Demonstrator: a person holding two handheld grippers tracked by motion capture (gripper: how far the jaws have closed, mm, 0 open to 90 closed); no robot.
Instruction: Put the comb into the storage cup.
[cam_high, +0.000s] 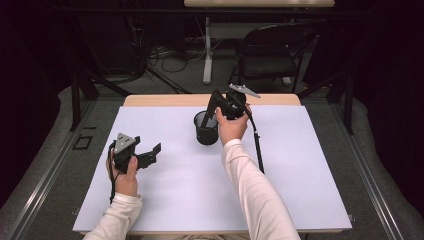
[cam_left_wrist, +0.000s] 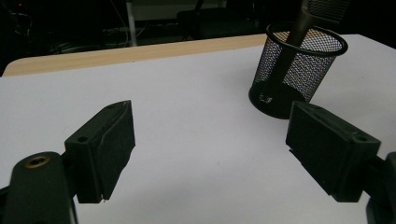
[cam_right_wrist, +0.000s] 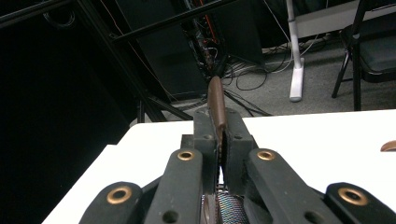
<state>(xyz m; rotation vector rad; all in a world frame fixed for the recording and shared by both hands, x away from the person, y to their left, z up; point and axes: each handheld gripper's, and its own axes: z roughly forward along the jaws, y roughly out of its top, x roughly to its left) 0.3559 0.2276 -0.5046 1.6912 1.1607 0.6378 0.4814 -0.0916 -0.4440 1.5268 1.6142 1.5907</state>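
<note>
Pen (cam_right_wrist: 216, 103) first: it is a slim brown stick, clamped between the pads of my right gripper (cam_high: 216, 102), whose jaws stand fully closed on it. In the right gripper view its rounded end pokes out above the jaw tips; in the left gripper view the shaft (cam_left_wrist: 288, 51) slants down into the black mesh cup (cam_high: 205, 128), its lower end resting near the cup's floor. The cup stands upright toward the far edge of the tabletop (cam_high: 300, 175), about midway between the left and right edges.

I judge the pen light and stiff, with a smooth barrel that could slide or twist in the pads if I squeeze off-centre (a round shaft likes to roll). Gripping across the barrel, near the upper end, seems the sound hold, and that is where I have it. The cup looks light too, so a sideways drag on the pen might tip it.

My right hand (cam_high: 231, 126) reaches out over the cup's rim, forearm stretched from the near edge, gripper tilted forward and down, cable trailing back.

My left gripper (cam_high: 150, 155) hovers over the left part of the tabletop, near the left edge, jaws spread wide with nothing between them, pointed across toward the cup and well apart from it.
</note>
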